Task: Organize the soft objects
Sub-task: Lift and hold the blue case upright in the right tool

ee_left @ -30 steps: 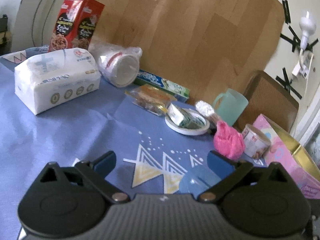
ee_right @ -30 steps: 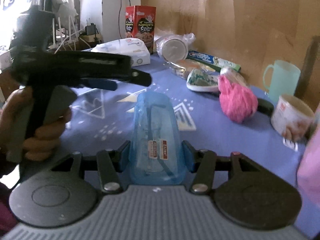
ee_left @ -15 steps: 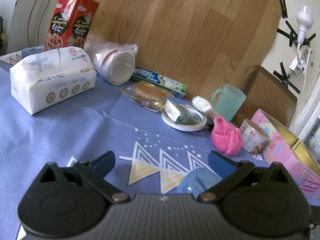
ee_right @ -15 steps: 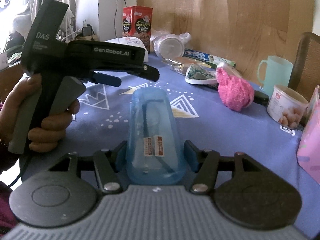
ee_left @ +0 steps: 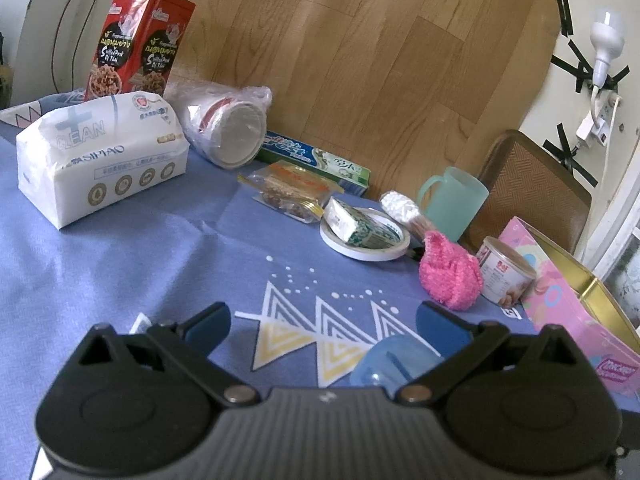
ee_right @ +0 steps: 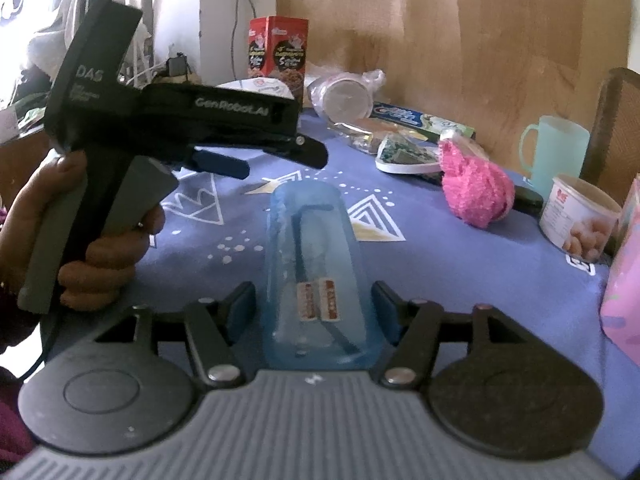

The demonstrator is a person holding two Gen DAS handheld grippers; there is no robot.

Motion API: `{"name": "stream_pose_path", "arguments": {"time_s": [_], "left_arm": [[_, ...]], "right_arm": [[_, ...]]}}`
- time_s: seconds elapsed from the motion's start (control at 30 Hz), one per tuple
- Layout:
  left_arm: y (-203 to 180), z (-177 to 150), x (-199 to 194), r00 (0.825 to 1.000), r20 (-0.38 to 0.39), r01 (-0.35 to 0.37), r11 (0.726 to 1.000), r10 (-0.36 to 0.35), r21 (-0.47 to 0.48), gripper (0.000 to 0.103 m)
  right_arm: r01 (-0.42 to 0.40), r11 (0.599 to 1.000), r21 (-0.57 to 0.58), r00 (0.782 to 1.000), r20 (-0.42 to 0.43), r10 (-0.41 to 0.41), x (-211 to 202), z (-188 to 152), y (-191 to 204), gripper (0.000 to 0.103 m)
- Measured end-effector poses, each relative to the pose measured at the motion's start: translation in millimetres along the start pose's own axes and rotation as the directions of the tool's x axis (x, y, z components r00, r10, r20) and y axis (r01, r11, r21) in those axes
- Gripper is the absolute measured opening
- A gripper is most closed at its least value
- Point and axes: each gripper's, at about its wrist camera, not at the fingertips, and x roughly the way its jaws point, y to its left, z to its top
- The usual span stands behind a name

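A fluffy pink soft ball lies on the blue tablecloth at the right, next to a small tin; it also shows in the right wrist view. A white soft tissue pack lies at the far left. My left gripper is open and empty above the cloth; the right wrist view shows it held at the left. My right gripper is shut on a clear blue plastic cup, held lying along the fingers; its rim shows in the left wrist view.
A red snack box, bagged paper cups, a toothpaste box, a snack bag, a tape roll, a green mug, a tin and a pink box stand along the back and right.
Both grippers have pulled back and risen slightly, so the table items look farther away. The right gripper still holds the blue cup; the left stays open.
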Motion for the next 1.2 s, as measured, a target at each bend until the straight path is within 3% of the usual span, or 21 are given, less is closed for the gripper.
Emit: {"name": "stream_pose_path", "arguments": {"time_s": [0.17, 0.27, 1.03, 1.2], "left_arm": [[-0.1, 0.1, 0.1, 1.000, 0.000, 0.001, 1.000, -0.001, 0.000, 0.102], [-0.2, 0.1, -0.1, 1.000, 0.000, 0.000, 1.000, 0.000, -0.001, 0.102], [-1.2, 0.1, -1.4, 1.000, 0.002, 0.023, 1.000, -0.023, 0.008, 0.102], [-0.2, -0.1, -0.6, 0.999, -0.044, 0.025, 1.000, -0.025, 0.004, 0.102]], "right_arm": [[-0.017, 1.000, 0.008, 1.000, 0.003, 0.017, 0.3, 1.1, 0.8, 0.066], [-0.043, 0.999, 0.019, 0.999, -0.001, 0.043, 0.6, 1.5, 1.9, 0.057], [-0.048, 0.998, 0.041, 0.999, 0.002, 0.048, 1.9, -0.4, 5.8, 0.057], [-0.052, 0.997, 0.053, 0.999, 0.002, 0.052, 1.1, -0.3, 4.2, 0.057]]}}
